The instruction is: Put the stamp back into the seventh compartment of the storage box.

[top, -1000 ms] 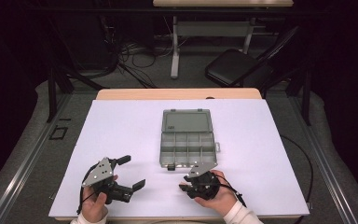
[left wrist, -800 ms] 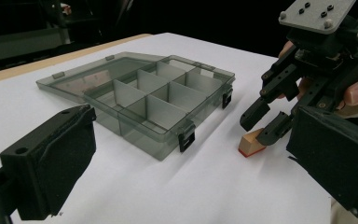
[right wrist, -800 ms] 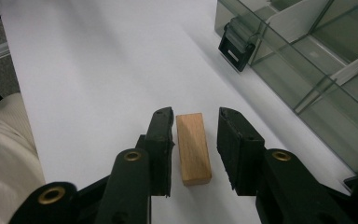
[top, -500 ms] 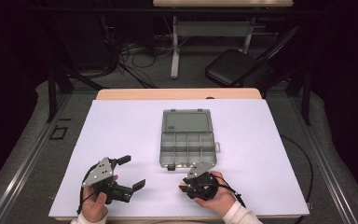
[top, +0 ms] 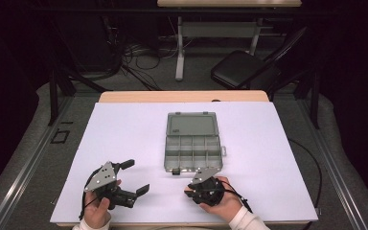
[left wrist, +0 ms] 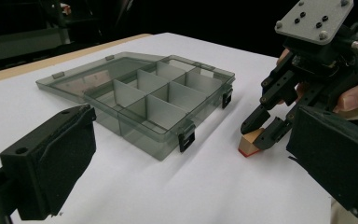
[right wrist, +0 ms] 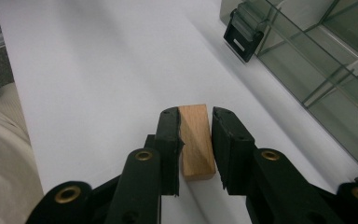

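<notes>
Closest to the person's edge of the table (top: 278, 143), two hands each work a tool. The left hand-held gripper (top: 135, 176) rests low over the white surface with its black jaws spread wide apart and nothing between them; in the left gripper view those two jaws frame the scene from either side. Across from it, at about the same depth, the right hand-held gripper (top: 191, 184) points down at the table, and its jaws have just been closing. They now pinch a small wooden block (right wrist: 196, 140) from both sides: in the right gripper view the pads sit flush against its long faces. The block looks to be resting on the white sheet, and in the left gripper view it shows a reddish lower edge (left wrist: 251, 142). It lies just in front of the near edge of a clear grey compartment box (top: 192, 151), close to one of its black latches (right wrist: 240, 35), but not touching it. The box stands open, its lid (top: 192, 124) folded flat away from the person, its dividers forming several cells. Beyond the table's wooden far edge, a dark folding chair (top: 242, 72) and tangled cables (top: 134, 52) sit on the floor.
</notes>
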